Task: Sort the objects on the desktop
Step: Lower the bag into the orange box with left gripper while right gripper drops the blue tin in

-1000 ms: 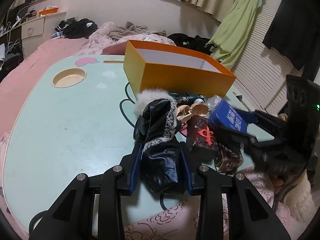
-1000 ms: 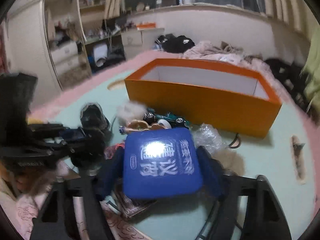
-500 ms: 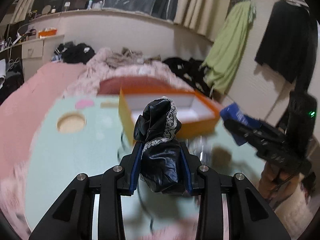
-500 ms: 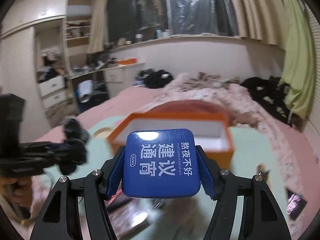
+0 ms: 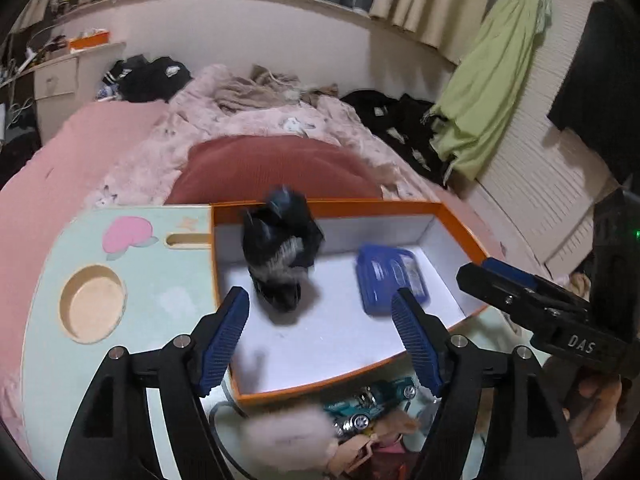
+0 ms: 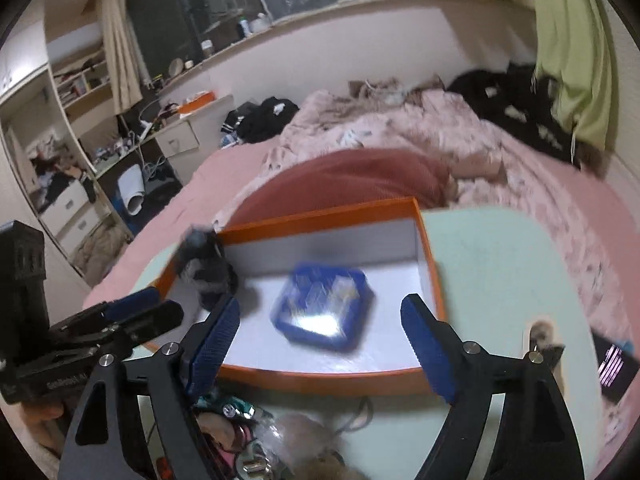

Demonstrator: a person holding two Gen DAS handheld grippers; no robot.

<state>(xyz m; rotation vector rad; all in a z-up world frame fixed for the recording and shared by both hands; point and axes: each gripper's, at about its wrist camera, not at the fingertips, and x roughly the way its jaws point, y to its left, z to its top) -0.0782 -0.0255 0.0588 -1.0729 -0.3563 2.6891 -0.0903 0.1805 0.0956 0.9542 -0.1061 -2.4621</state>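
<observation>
An orange box (image 5: 456,220) with a white inside stands on the pale green table (image 5: 168,280). My left gripper (image 5: 320,340) is open above the box's near side. A black lace-trimmed garment (image 5: 280,256), blurred, is in the box's left part, apart from the fingers. My right gripper (image 6: 320,344) is open over the box (image 6: 320,216). A blue square tin (image 6: 324,308), blurred, is in the box below it; it also shows in the left wrist view (image 5: 390,280). The garment shows at the box's left corner (image 6: 208,268).
Loose items lie in front of the box: a green toy car (image 5: 372,404), a fluffy white pompom (image 5: 280,436), doll parts. The table has a round cup recess (image 5: 92,304). A phone (image 6: 616,368) lies at right. A pink bed surrounds the table.
Both grippers rose from the pile, moved over the orange box and opened. The black garment and the blue tin left the fingers and are now in the box.
</observation>
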